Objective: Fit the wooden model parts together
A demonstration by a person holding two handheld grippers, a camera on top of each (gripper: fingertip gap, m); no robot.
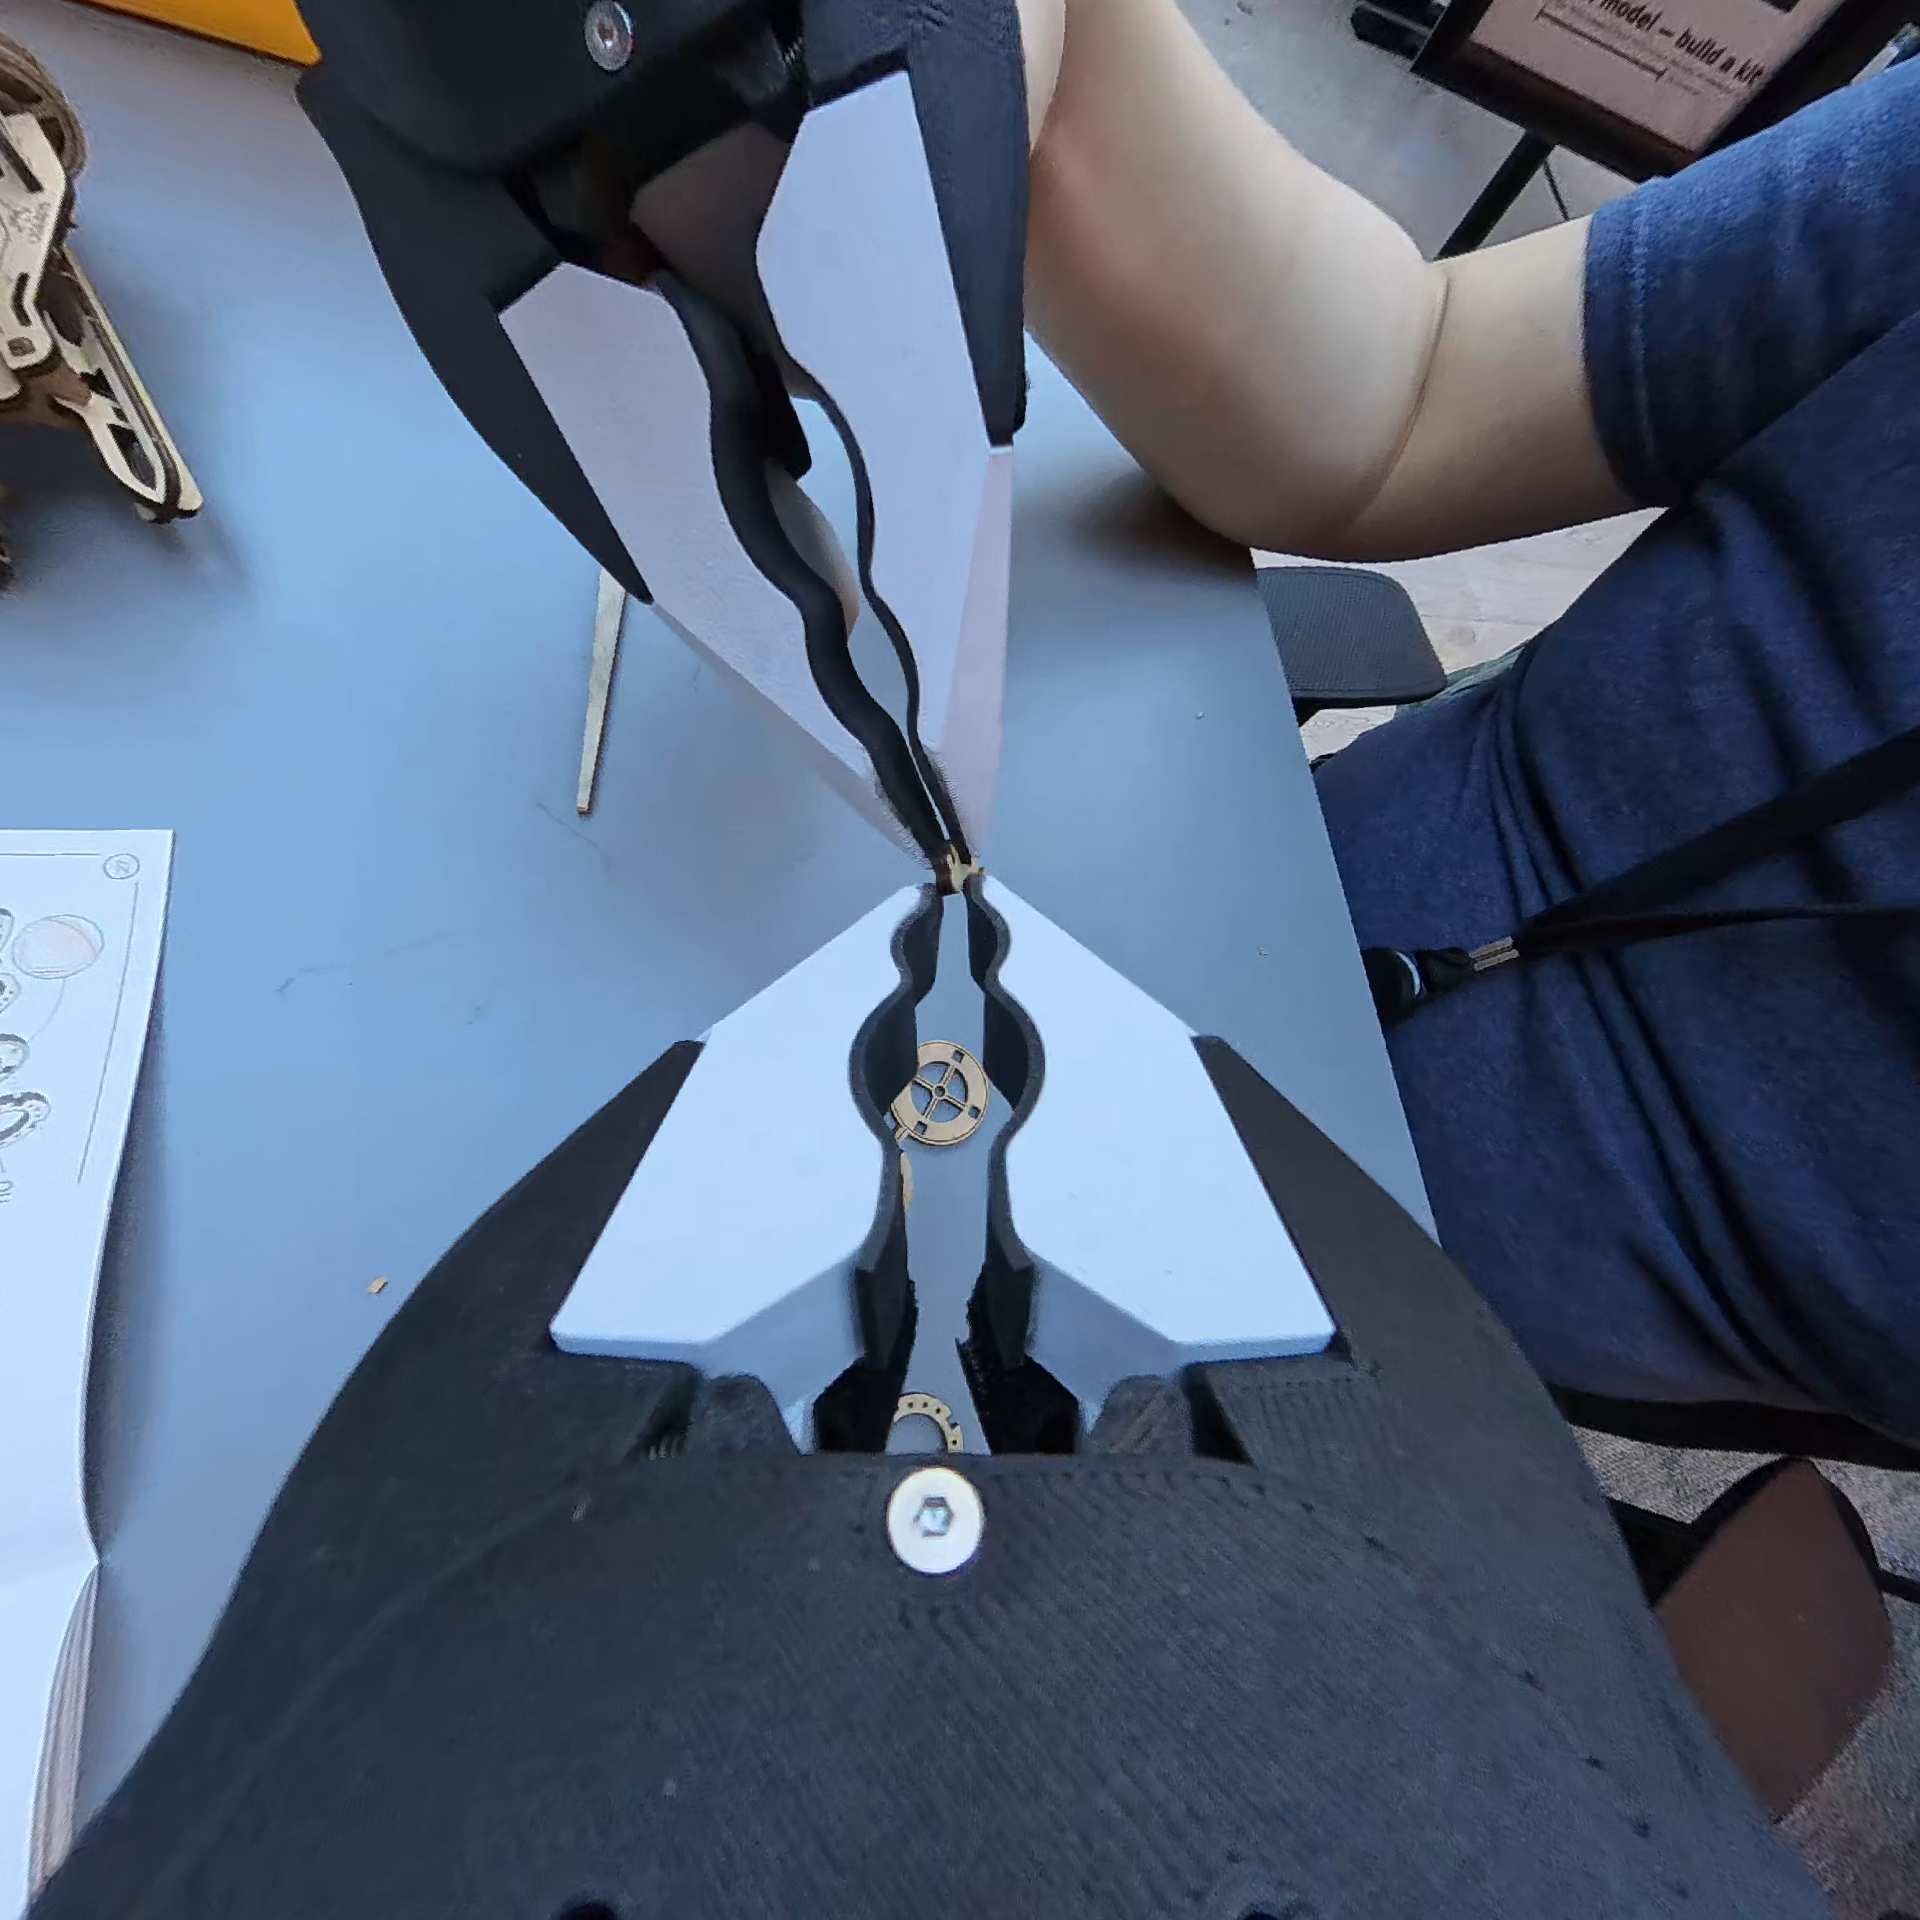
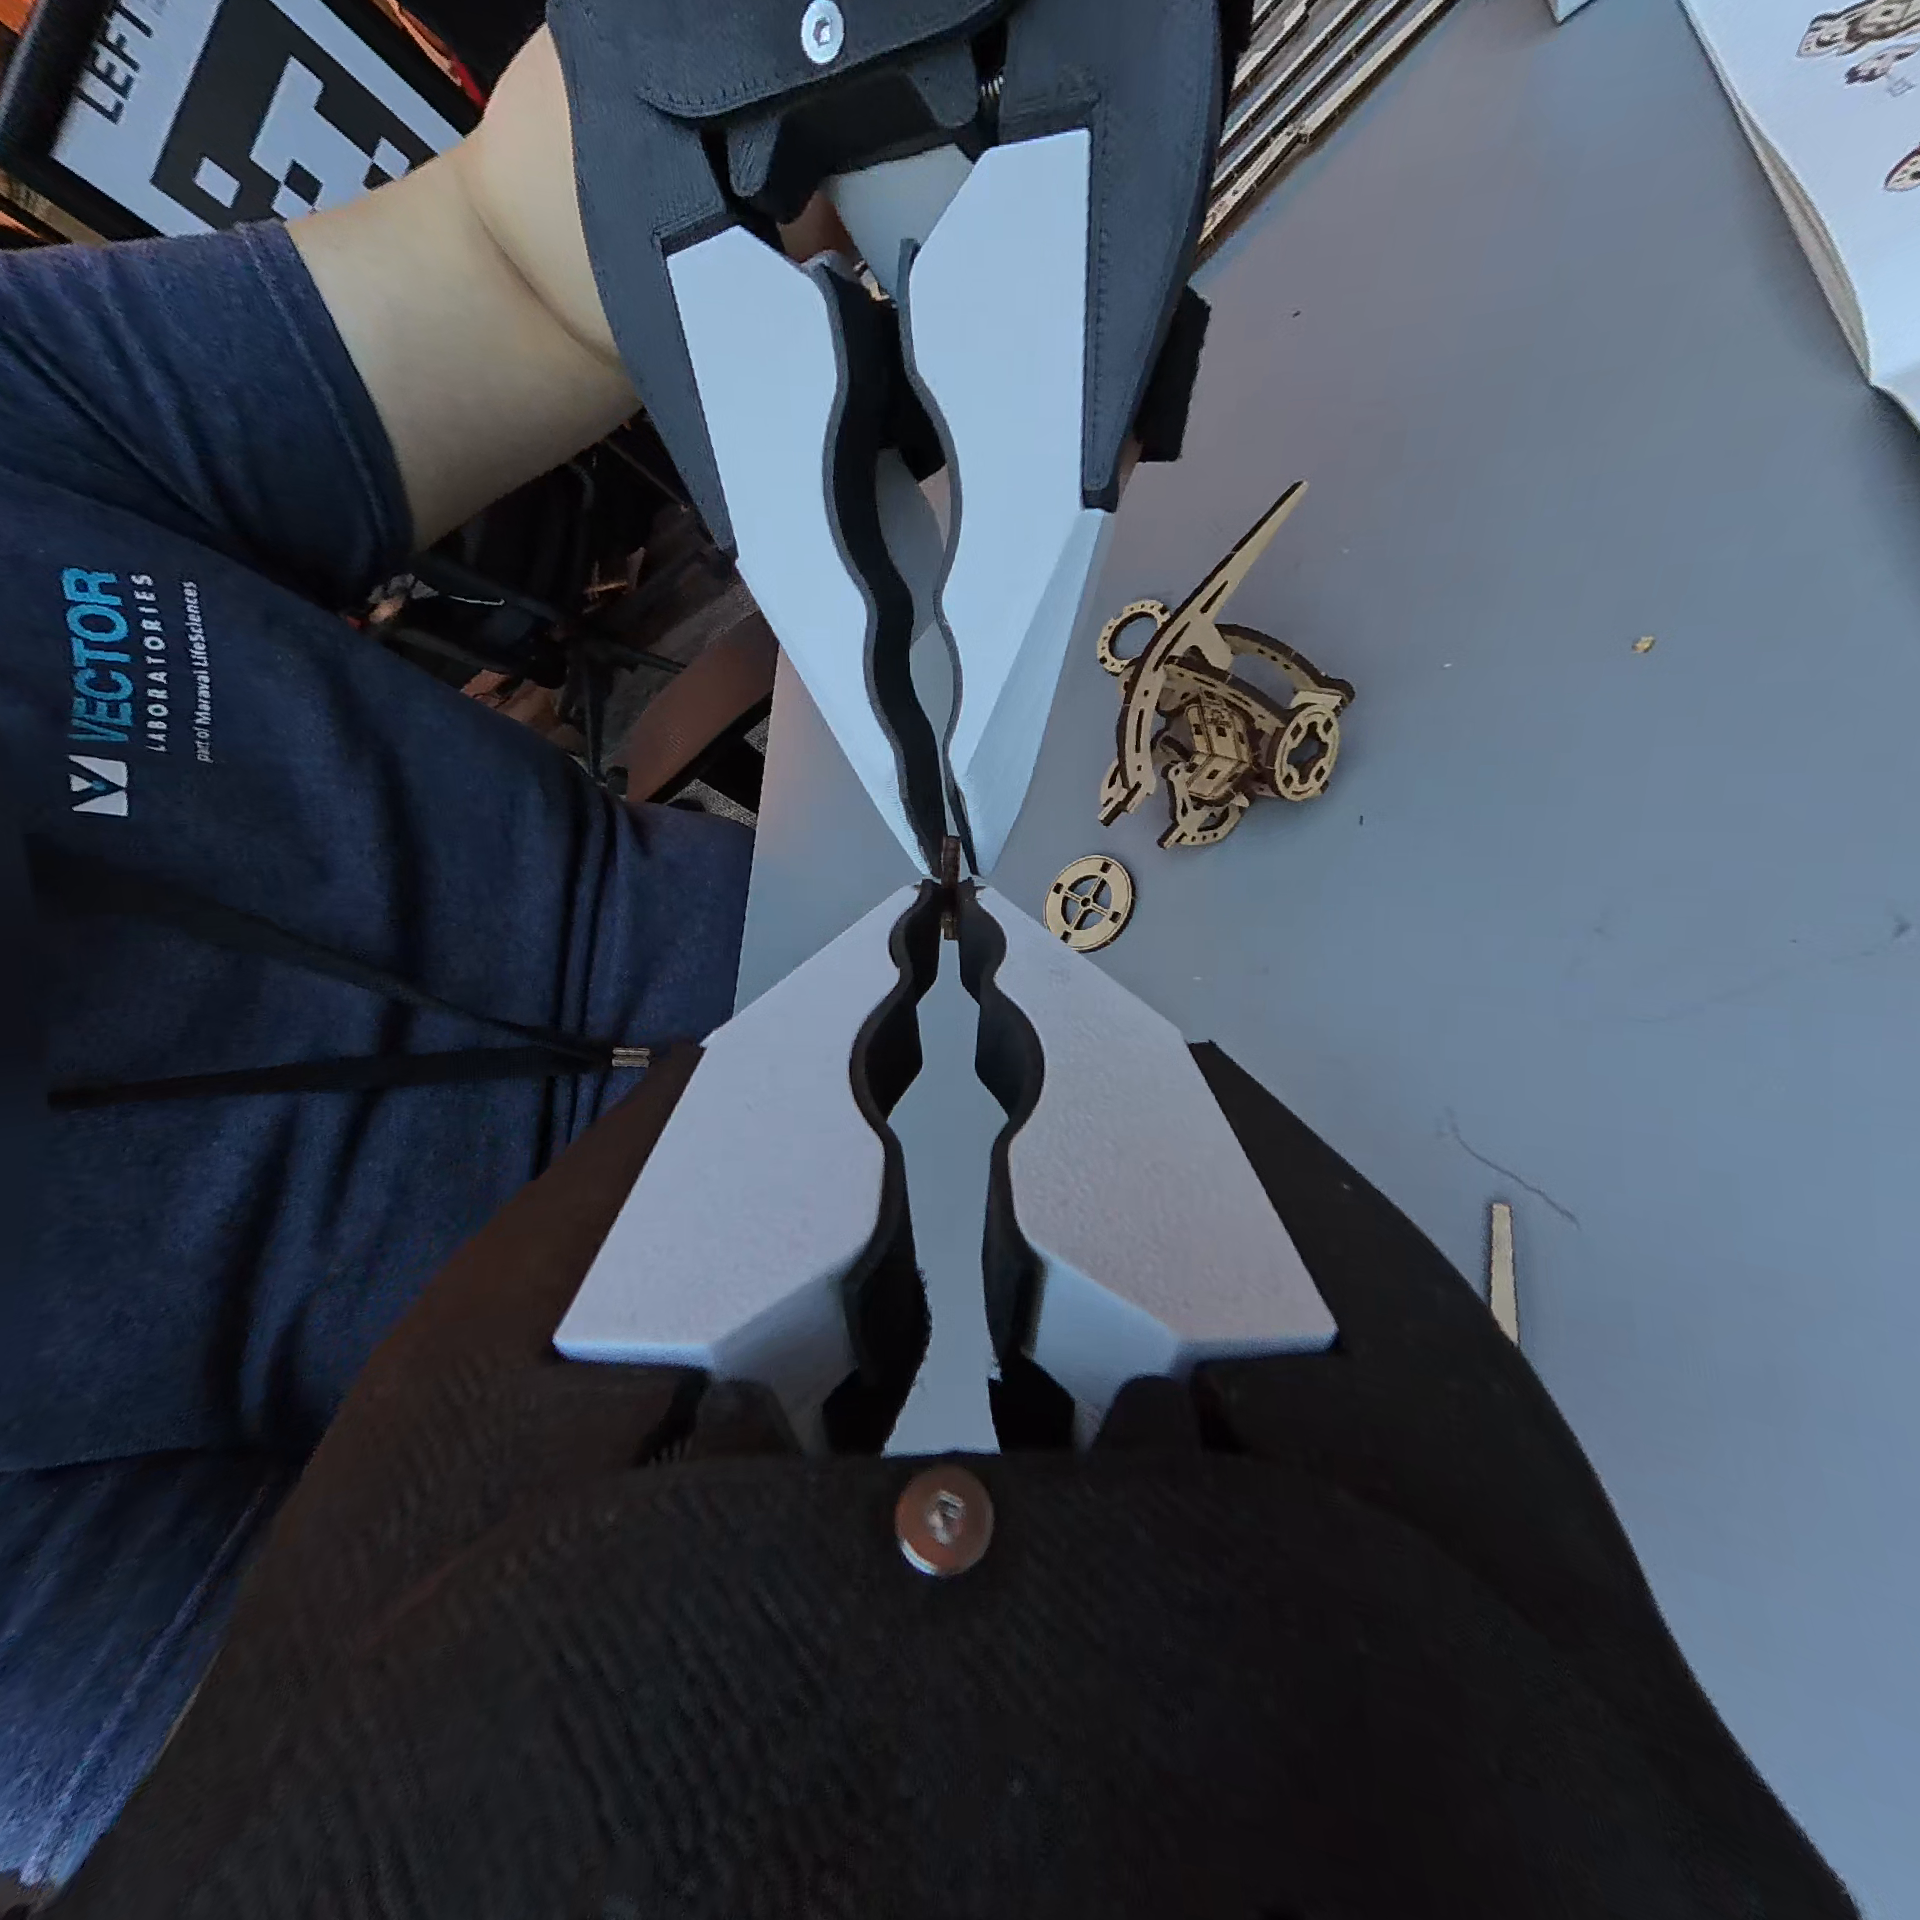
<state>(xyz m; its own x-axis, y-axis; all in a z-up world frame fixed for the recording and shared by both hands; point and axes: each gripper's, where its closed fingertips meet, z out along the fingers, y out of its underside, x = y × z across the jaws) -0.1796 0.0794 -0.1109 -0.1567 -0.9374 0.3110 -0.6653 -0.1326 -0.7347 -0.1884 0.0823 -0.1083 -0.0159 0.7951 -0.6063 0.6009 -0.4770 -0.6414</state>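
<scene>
Meeting tip to tip above the grey table (image 2: 1558, 883), left gripper (image 1: 951, 904) and right gripper (image 2: 948, 914) both pinch one tiny tan wooden peg (image 2: 949, 883), its long axis running gripper to gripper. Only the right wrist view shows the assembled wooden model (image 2: 1216, 717), with a spoked wooden wheel (image 2: 1089, 902) just beside it.

Hobby or demo workspace, indoors. Plain grey flat table (image 2: 1558, 935) carrying a laser-cut pale wooden model assembly (image 2: 1216, 727), a loose spoked wooden wheel (image 2: 1089, 902), a white printed instruction sheet (image 1: 73, 1039). Black office chair (image 1: 1351, 634) alongside; carpeted floor (image 1: 1818, 1818).
</scene>
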